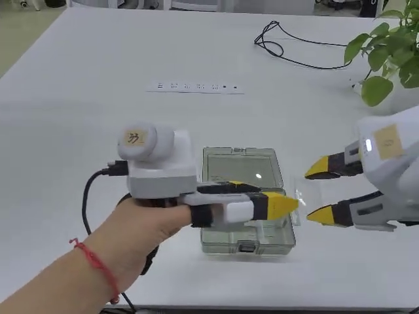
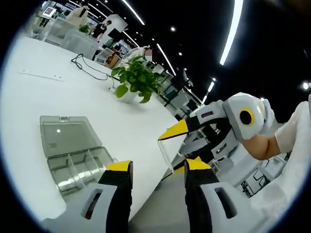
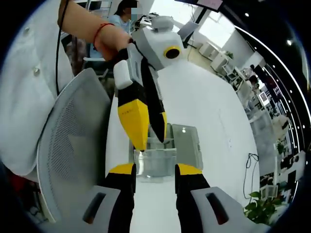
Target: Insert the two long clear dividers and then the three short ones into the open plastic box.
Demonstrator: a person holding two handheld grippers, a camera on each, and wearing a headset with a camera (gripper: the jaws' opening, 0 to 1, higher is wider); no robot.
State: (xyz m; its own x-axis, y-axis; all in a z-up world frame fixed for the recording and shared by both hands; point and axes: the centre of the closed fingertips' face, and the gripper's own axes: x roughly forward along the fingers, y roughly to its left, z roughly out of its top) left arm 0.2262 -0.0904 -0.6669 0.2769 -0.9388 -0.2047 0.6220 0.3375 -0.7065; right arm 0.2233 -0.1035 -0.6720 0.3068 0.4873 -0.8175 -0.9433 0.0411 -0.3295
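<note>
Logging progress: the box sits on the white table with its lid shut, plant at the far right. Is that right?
Not quite: the lid is open, lying flat behind the box, as the head view shows. The box does sit on the white table, plant at the far right.

Hidden under the left gripper (image 1: 285,201) in the head view: a band across the tray of the box (image 1: 245,167). Cut off by that view's right edge: the right gripper (image 1: 308,195) and the plant (image 1: 386,46). Faint between the right jaws: the clear divider (image 3: 155,162), edges hard to trace; cannot tell whether gripped. Marks on the power strip (image 1: 196,86) too small to read.
</note>
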